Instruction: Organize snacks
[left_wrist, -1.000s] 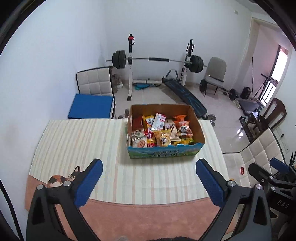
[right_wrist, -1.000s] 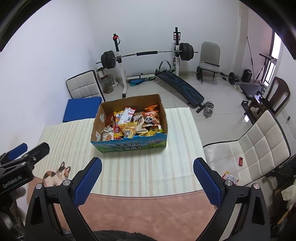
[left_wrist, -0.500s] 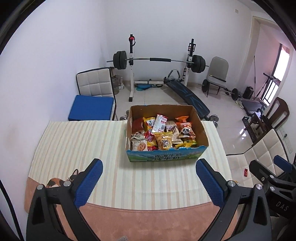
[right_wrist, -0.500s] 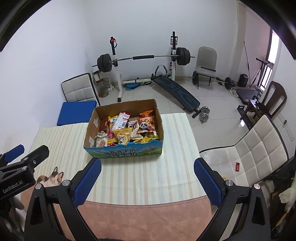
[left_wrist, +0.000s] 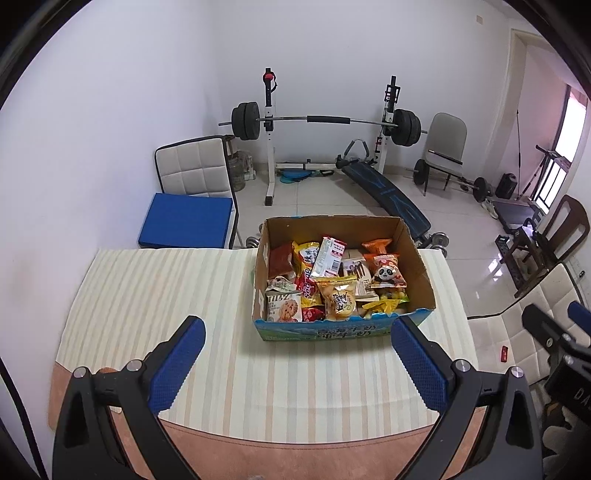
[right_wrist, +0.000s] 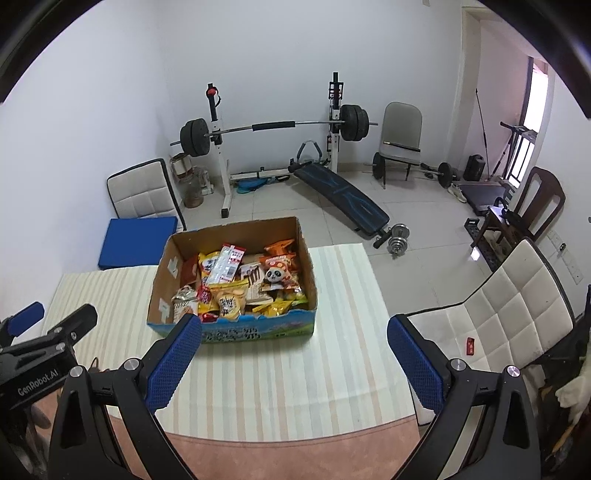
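Note:
A cardboard box (left_wrist: 419, 258) with a blue printed front stands on the far middle of the striped table (left_wrist: 155, 288); it also shows in the right wrist view (right_wrist: 310, 266). It is full of several snack packets, among them a panda bag (left_wrist: 388, 275) and a cookie pack (left_wrist: 283, 307). My left gripper (left_wrist: 295, 354) is open and empty, above the table's near side, short of the box. My right gripper (right_wrist: 293, 350) is open and empty, also short of the box. The left gripper shows at the left edge of the right wrist view (right_wrist: 40, 332).
A white padded chair (right_wrist: 517, 302) stands right of the table with a small red item (right_wrist: 470, 345) on its seat. A chair with a blue cushion (left_wrist: 184, 218) stands beyond the table's far left. A barbell rack (left_wrist: 325, 122) and bench (left_wrist: 384, 195) fill the room behind.
Both grippers have moved forward towards the box, which now looks larger and nearer. Both stay open and empty.

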